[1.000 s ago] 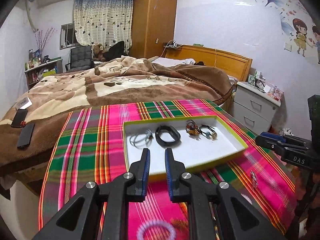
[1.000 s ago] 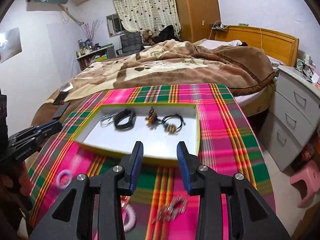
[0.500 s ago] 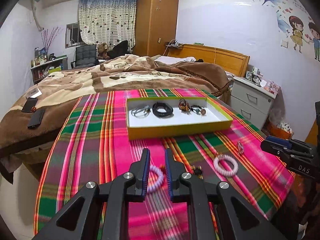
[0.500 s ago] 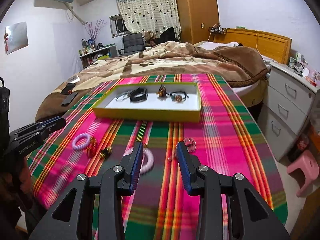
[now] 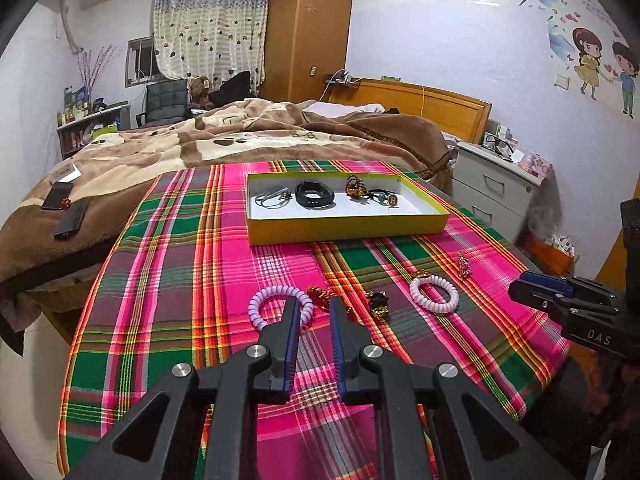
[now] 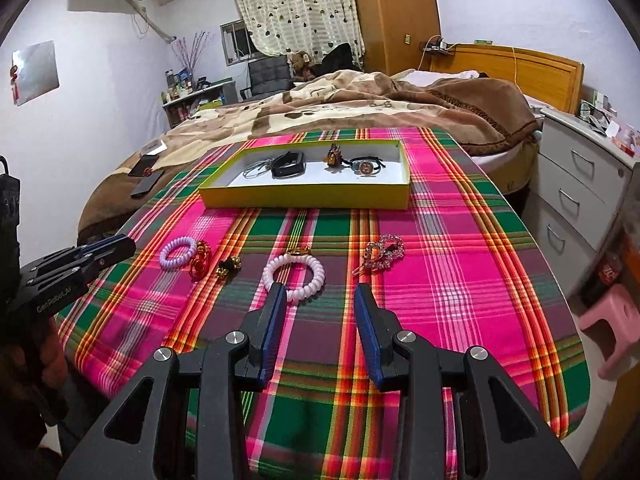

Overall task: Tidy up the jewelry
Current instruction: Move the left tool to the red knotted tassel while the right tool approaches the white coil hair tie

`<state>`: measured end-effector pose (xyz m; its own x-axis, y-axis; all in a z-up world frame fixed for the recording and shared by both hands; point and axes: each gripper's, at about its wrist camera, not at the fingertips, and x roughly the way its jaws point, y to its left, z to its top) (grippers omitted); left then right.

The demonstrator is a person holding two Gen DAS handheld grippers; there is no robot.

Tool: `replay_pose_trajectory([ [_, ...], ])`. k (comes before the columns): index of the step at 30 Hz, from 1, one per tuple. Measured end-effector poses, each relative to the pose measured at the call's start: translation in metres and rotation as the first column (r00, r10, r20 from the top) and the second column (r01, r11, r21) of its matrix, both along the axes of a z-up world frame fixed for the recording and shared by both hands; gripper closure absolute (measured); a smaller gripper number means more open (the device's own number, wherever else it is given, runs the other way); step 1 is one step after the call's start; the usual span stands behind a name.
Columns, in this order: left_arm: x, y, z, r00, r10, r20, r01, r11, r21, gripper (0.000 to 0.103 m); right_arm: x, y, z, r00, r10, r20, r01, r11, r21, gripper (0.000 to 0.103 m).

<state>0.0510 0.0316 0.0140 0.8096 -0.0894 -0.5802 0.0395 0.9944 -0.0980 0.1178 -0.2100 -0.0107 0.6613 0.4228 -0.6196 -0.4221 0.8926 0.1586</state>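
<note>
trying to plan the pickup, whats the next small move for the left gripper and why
Probably ease the left gripper forward and down onto the red-gold piece just beyond its open, empty fingertips; that piece still lies on the cloth, outside the yellow box.

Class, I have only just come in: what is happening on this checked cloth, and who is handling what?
A person is sorting jewelry with a handheld gripper in each hand. The yellow tray already holds four pieces. On the plaid cloth there remain a lilac coil band, a pink coil band, a rhinestone clip and some small red and gold pieces. The left gripper and the right gripper are both open, and neither holds anything.
</note>
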Motion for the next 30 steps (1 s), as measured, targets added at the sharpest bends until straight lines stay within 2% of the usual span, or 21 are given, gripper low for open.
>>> replay_pose_trajectory([
  [9,0.009,-0.007,-0.006,0.999,-0.026,-0.028,0.025,1.0,-0.018,0.089,0.006,0.005,-0.004,1.0,0.002,-0.018,-0.002,1.0,-0.006,0.067],
  [18,0.029,-0.016,-0.018,0.995,-0.053,-0.089,0.049,0.997,-0.052,0.089,0.022,0.015,-0.012,0.999,0.003,-0.043,-0.004,1.0,-0.028,0.067],
  [30,0.057,-0.019,-0.032,0.986,-0.041,-0.163,0.027,0.996,-0.085,0.089,0.052,0.034,-0.032,0.995,0.019,-0.101,-0.026,0.997,-0.069,0.068],
])
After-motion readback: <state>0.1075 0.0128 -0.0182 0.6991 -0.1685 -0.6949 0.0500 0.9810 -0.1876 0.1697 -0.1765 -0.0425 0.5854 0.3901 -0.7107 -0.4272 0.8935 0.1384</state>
